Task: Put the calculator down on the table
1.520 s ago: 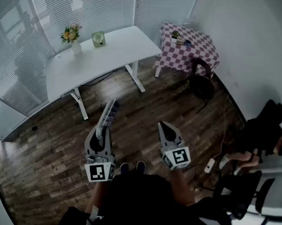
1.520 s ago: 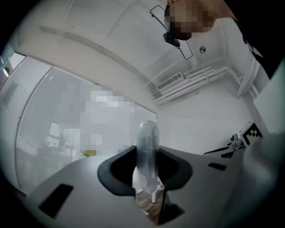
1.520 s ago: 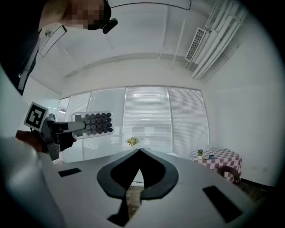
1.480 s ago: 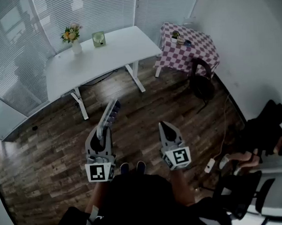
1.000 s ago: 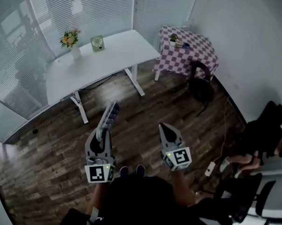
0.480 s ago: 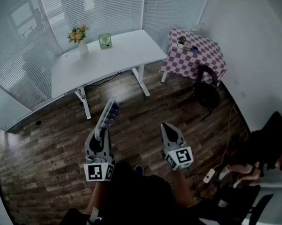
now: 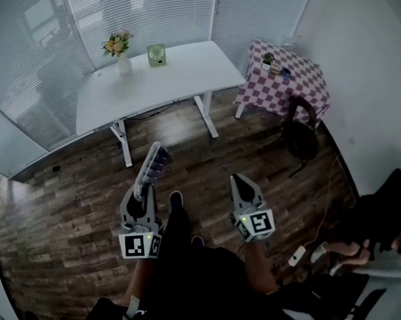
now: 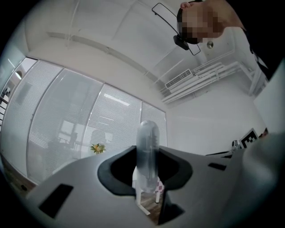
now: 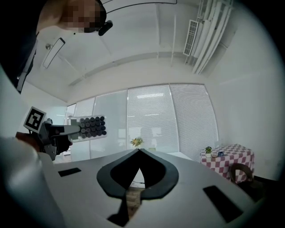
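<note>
Floor (image 7: 69, 195) was dark wood planks, faint sheen. Desk (image 7: 183, 74) top looked white, smooth. Side table cloth (image 7: 297, 85) was checked fabric. Left gripper (image 7: 143, 189), right gripper (image 7: 239, 182) shells were grey matt plastic. Calculator (image 7: 154, 163) looked pale plastic, dark keys.

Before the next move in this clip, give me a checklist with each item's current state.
1. Calculator held: ok. The left gripper has its fingers closed on the lower end.
2. Right gripper free: ok, shut with nothing between.
3. Calculator over the white table: not ok. It hangs above the wooden floor, with the table ahead.
4. Landing spot: ok. The vase of flowers and the small green object stand at the far edge, and the near side is bare.
5. Grip firmness: cannot tell.
</note>
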### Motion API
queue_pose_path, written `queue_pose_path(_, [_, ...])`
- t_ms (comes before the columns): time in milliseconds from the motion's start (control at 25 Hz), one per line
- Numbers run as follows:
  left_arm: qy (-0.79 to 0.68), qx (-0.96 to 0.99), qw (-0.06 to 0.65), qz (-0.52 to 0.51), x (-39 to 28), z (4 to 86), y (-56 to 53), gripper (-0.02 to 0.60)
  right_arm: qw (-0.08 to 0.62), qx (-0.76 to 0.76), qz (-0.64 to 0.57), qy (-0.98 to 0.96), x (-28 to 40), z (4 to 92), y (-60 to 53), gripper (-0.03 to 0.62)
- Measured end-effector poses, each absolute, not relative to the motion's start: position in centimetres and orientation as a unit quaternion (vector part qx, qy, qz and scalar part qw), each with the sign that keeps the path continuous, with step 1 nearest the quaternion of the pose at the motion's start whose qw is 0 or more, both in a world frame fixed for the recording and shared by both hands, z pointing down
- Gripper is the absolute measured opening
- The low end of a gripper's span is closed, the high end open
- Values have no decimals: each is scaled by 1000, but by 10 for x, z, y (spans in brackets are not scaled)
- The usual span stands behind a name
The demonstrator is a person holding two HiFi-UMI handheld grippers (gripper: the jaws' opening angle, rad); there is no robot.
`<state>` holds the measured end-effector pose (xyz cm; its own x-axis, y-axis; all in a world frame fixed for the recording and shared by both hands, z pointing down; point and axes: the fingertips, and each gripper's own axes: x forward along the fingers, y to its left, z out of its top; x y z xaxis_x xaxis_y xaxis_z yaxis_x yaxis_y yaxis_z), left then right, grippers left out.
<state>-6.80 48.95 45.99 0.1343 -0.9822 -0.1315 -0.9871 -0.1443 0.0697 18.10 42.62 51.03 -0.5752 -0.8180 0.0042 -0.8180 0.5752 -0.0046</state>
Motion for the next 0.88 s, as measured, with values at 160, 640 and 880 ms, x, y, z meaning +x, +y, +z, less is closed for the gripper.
queue_pose_path(160, [651, -755, 19, 80, -72, 463, 463, 101, 7, 463, -1, -886, 179, 515, 400, 6])
queue_pose_path(640, [653, -751, 34, 92, -94, 463, 384, 101, 6, 451, -25, -892, 150, 518, 316, 6])
queue_pose_path(880, [645, -759, 20, 79, -104, 457, 305, 101, 35, 457, -19, -889, 136, 512, 243, 6])
